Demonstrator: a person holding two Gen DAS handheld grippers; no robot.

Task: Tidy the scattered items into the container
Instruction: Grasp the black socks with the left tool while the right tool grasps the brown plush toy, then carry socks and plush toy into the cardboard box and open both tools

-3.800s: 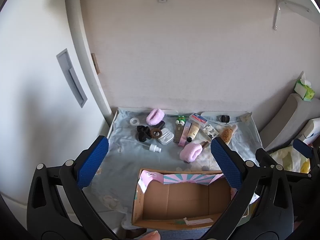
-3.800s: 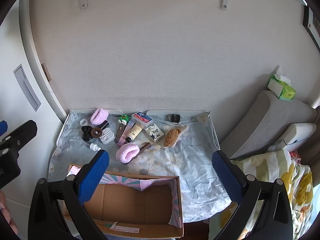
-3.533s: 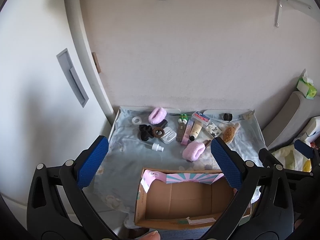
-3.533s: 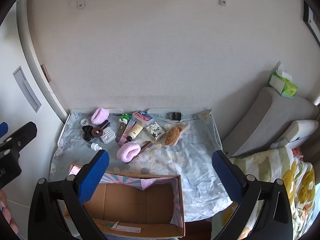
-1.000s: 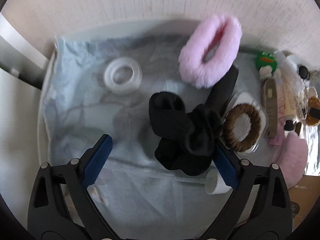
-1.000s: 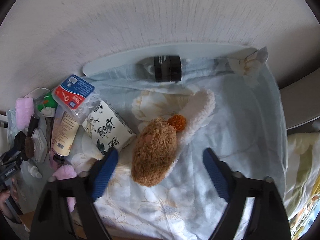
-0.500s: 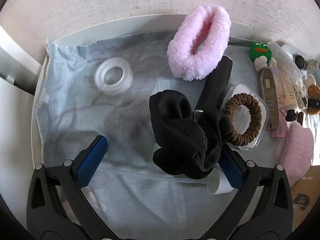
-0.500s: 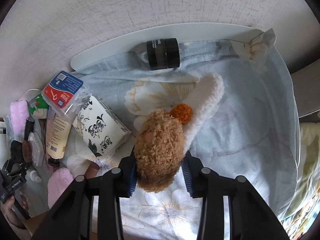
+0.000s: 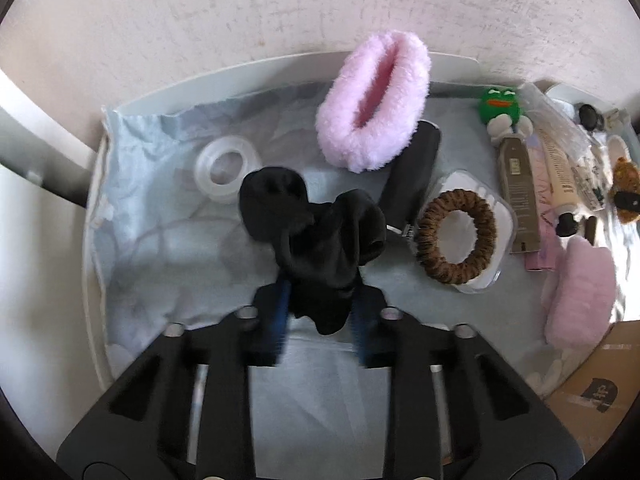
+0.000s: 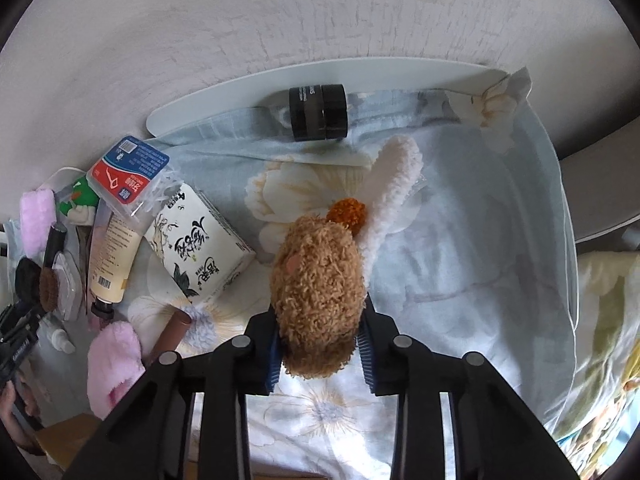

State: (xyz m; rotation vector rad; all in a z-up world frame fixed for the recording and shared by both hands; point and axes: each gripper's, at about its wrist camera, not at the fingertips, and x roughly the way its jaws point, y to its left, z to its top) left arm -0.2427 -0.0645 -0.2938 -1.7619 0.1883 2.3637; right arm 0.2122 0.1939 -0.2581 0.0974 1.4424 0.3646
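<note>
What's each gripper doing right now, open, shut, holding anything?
Left gripper: shut on the black scrunchie.
Right gripper: shut on the brown plush toy.

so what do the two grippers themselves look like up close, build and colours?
Both look alike. The left gripper and right gripper are matte black angular frames splitting into forked arms, with round silver pivot pins on top. Each finger carries a blue ribbed pad on its inner face. No cables, labels or sleeves show on them.
</note>
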